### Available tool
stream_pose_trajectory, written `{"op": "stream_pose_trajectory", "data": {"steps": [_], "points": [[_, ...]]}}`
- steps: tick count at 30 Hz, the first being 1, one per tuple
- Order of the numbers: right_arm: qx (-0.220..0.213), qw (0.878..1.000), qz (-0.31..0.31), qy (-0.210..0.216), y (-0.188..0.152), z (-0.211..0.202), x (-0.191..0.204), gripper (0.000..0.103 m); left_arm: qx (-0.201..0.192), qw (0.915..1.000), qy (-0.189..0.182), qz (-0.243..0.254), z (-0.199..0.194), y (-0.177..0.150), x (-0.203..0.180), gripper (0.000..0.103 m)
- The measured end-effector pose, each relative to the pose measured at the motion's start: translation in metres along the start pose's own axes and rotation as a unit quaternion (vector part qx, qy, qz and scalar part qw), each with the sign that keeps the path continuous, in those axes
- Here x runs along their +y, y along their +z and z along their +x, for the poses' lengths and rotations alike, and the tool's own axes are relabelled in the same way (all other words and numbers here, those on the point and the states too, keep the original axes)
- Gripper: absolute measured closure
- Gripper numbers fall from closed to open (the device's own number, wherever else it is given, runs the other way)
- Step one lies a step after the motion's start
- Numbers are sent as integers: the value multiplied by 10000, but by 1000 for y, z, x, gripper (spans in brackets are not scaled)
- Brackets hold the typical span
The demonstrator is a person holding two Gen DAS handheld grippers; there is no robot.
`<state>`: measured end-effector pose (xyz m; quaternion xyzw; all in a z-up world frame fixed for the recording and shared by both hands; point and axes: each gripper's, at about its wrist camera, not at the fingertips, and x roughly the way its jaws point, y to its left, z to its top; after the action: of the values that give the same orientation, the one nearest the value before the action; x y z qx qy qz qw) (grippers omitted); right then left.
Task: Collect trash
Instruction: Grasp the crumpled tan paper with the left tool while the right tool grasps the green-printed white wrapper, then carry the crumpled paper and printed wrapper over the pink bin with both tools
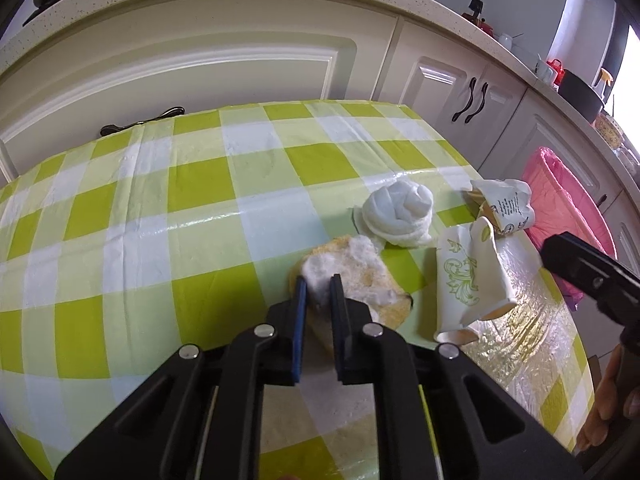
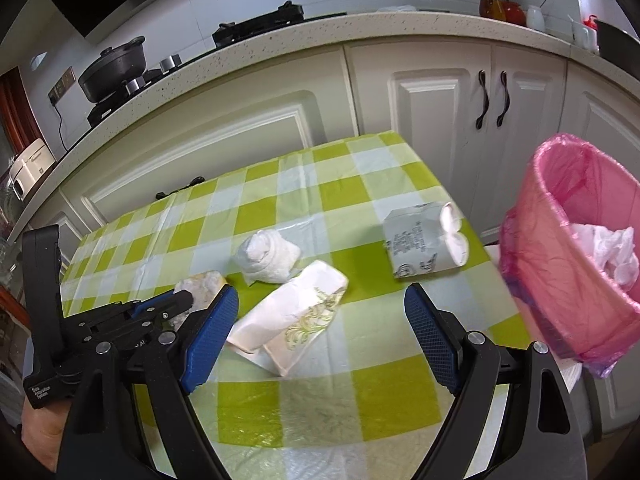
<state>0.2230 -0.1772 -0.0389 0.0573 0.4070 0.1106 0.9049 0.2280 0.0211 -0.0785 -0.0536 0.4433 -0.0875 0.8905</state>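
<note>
On the green-checked table, my left gripper (image 1: 319, 285) is shut on a yellow-and-white peel-like scrap (image 1: 360, 280), also visible in the right wrist view (image 2: 202, 284). Beside it lie a rolled white tissue (image 1: 400, 210) (image 2: 270, 258), a crushed paper cup with green print (image 1: 468, 276) (image 2: 296, 316) and a crushed cup with black print (image 1: 506, 204) (image 2: 424, 240). My right gripper (image 2: 320, 312) is open and empty, hovering over the green-print cup. A pink-lined trash bin (image 2: 576, 248) (image 1: 560, 196) stands off the table's right edge with white trash inside.
White kitchen cabinets (image 2: 432, 96) and a speckled counter (image 2: 320, 28) run behind the table, with a black pot (image 2: 114, 68) and red kettle (image 2: 508, 8) on it. The table's right edge (image 2: 480, 240) is next to the bin.
</note>
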Motion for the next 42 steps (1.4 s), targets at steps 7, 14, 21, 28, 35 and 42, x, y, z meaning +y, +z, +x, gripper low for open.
{"op": "stream_pose_trajectory", "data": {"steps": [7, 14, 21, 28, 35, 42], "points": [[313, 9994, -117, -71, -1, 27, 15, 51, -83, 9998, -140, -65, -6, 0, 8, 94], [451, 9987, -233, -61, -4, 40, 21, 69, -204, 9997, -119, -62, -16, 3, 14, 95], [410, 9985, -351, 23, -9, 35, 19, 88, -320, 9994, -123, -111, -26, 6, 16, 95], [246, 9990, -358, 68, -8, 19, 16, 88, -415, 9990, -122, -84, -36, 8, 13, 95], [-10, 9993, -369, 36, 0, -6, 8, 88, -546, 9984, -118, 5, -51, 15, 1, 95], [-238, 9992, -299, -82, 10, -30, -15, 88, -699, 9973, -139, 166, -65, 29, -21, 95]]}}
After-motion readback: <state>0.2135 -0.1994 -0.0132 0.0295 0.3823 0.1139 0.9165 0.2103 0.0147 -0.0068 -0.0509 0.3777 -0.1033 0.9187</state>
